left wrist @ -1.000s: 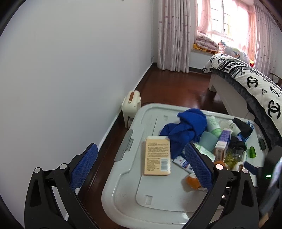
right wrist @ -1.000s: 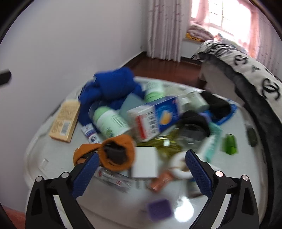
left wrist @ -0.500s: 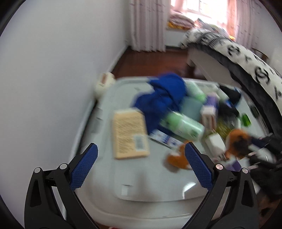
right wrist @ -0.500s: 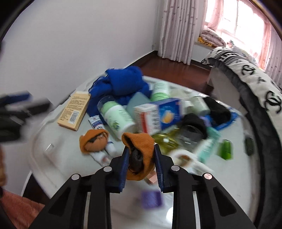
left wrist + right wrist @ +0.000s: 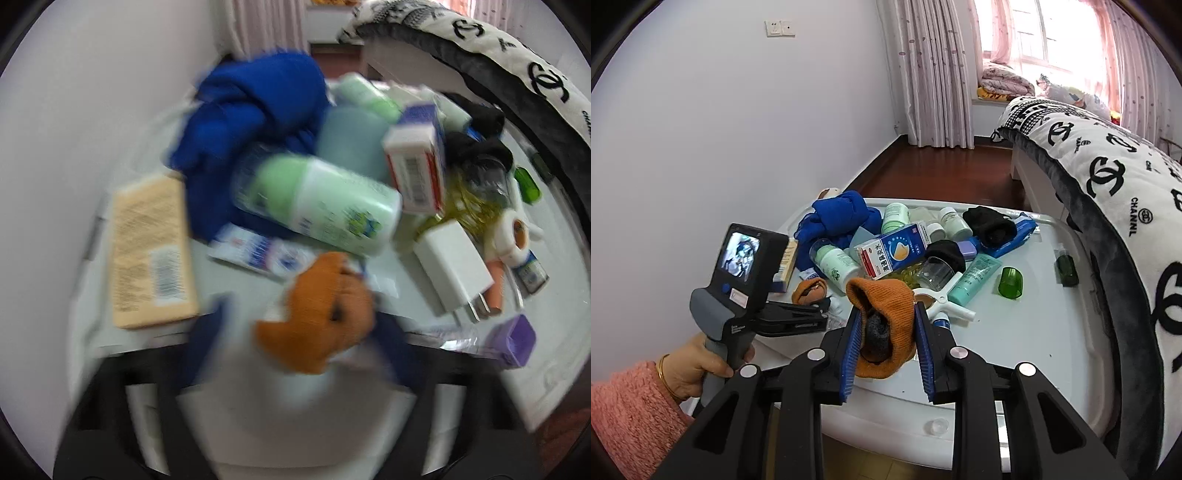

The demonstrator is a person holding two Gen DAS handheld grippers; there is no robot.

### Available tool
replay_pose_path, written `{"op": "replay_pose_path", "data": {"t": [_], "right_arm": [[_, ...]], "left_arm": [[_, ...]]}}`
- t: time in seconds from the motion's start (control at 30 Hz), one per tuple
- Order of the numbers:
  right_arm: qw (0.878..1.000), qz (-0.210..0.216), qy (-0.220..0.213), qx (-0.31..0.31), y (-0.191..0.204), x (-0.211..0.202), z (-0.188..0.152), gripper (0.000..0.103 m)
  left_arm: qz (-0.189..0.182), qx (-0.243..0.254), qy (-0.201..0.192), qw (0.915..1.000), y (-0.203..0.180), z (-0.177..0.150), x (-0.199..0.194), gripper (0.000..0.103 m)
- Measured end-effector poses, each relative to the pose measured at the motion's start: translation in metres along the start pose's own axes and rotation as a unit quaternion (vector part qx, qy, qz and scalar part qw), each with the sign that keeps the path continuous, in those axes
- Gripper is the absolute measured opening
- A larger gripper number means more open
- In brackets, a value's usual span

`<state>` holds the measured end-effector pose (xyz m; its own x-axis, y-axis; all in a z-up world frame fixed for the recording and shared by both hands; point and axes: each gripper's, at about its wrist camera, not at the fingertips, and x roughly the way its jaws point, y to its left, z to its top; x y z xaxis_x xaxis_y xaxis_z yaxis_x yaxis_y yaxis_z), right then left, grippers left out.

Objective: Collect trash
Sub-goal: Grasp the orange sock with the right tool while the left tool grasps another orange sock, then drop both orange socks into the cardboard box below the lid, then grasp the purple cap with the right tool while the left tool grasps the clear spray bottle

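On the white plastic bin lid [image 5: 1015, 332], just left of the green-capped white bottle [image 5: 836, 264], a crumpled orange knit sock [image 5: 325, 314] is bracketed by the closing left gripper [image 5: 295, 343], contact being blurred. A second orange knit sock with grey lining [image 5: 886, 325] is clamped bunched in the right gripper [image 5: 886, 350], nearer than the bottle.

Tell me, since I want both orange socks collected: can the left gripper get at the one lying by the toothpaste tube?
Probably yes: the left gripper is at that orange sock, jaws closing around it, nothing lying on top.

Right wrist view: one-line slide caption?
Right gripper shut on an orange sock; left gripper closing around its mate on the cluttered lid.
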<state>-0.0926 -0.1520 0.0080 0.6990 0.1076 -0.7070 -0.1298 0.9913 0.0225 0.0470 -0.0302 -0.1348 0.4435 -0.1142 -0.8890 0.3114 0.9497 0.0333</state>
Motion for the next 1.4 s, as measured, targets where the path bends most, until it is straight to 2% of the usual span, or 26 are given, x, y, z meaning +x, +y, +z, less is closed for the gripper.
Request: {"op": "replay_pose_path", "data": {"t": [0.13,0.23,0.37,0.47,0.53,0.6,0.67,0.7,0.77,0.8,0.87,0.9,0.93,1.03,1.17,1.27,1.4], "right_arm": [[1.0,-0.004,0.004,-0.012,0.006,0.002,-0.004,0.028],[1.0,-0.003,0.004,-0.011,0.007,-0.001,-0.006,0.028],[1.0,0.008,0.009,0.006,0.007,-0.015,-0.017,0.028],[0.999,0.018,0.044,0.023,0.015,-0.028,-0.04,0.029],[0.995,0.023,0.091,0.032,0.022,-0.029,-0.065,0.029],[0.99,0.024,0.137,0.037,0.029,-0.026,-0.093,0.029],[0.985,0.015,0.171,0.03,0.035,-0.02,-0.117,0.029],[0.983,0.007,0.182,0.029,0.036,-0.016,-0.124,0.029],[0.976,-0.002,0.216,0.032,0.036,-0.006,-0.137,0.032],[0.973,-0.012,0.227,0.03,0.036,0.0,-0.143,0.035],[0.97,-0.046,0.238,0.008,0.038,0.007,-0.151,0.069],[0.97,-0.053,0.236,0.002,0.038,0.008,-0.151,0.071],[0.97,-0.056,0.236,0.0,0.038,0.01,-0.152,0.072],[0.972,-0.061,0.226,0.002,0.037,0.006,-0.151,0.08],[0.977,-0.068,0.203,-0.003,0.037,0.001,-0.145,0.08],[0.981,-0.077,0.177,-0.006,0.033,-0.006,-0.134,0.081],[0.987,-0.077,0.142,0.004,0.023,-0.006,-0.104,0.081]], "left_arm": [[0.018,0.017,-0.007,0.9997,-0.002,-0.003,-0.008,0.045],[0.027,0.017,-0.024,0.9992,0.0,-0.006,-0.03,0.045],[0.045,0.018,-0.044,0.9979,-0.001,-0.023,-0.077,0.045],[0.065,0.026,-0.045,0.9965,-0.008,-0.056,-0.119,0.045],[0.063,0.035,-0.017,0.9972,-0.02,-0.091,-0.132,0.045],[0.056,0.039,0.035,0.997,-0.031,-0.133,-0.127,0.045],[0.028,0.024,0.088,0.9954,-0.035,-0.16,-0.114,0.045],[0.025,0.019,0.112,0.9932,-0.038,-0.175,-0.107,0.045],[0.031,0.024,0.132,0.9905,-0.044,-0.189,-0.098,0.046],[0.028,0.02,0.145,0.9889,-0.045,-0.193,-0.092,0.051],[0.026,0.013,0.17,0.985,-0.047,-0.201,-0.078,0.066],[0.026,0.01,0.183,0.9828,-0.048,-0.204,-0.071,0.077],[0.022,0.006,0.196,0.9804,-0.049,-0.207,-0.065,0.08],[0.004,0.012,0.227,0.9739,-0.052,-0.213,-0.053,0.08],[0.0,0.008,0.178,0.984,-0.046,-0.202,-0.071,0.08],[-0.009,-0.009,0.12,0.9927,-0.034,-0.182,-0.09,0.08],[0.018,-0.017,0.038,0.999,-0.017,-0.157,-0.111,0.08]]}}
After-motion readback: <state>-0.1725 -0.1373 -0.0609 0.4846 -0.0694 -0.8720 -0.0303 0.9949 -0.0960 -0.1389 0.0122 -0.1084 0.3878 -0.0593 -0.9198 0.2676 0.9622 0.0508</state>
